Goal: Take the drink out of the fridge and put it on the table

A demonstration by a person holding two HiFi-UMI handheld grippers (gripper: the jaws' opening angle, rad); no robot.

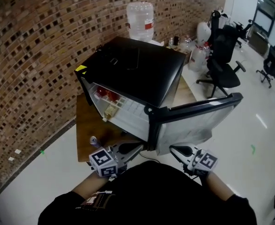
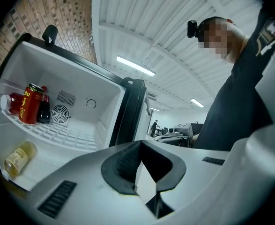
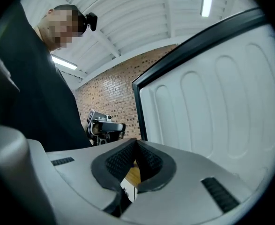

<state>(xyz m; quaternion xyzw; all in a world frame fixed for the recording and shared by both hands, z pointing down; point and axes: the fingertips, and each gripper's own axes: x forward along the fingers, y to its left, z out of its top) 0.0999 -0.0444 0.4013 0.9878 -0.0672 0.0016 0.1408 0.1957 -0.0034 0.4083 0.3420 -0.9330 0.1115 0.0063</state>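
Where fridge (image 1: 137, 71) stands open, red can (image 2: 30, 104) bears yellow print (unreadable).

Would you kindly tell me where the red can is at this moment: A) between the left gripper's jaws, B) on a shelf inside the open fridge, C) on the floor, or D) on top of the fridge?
B: the left gripper view shows the red can standing on a shelf inside the fridge, beside a dark bottle.
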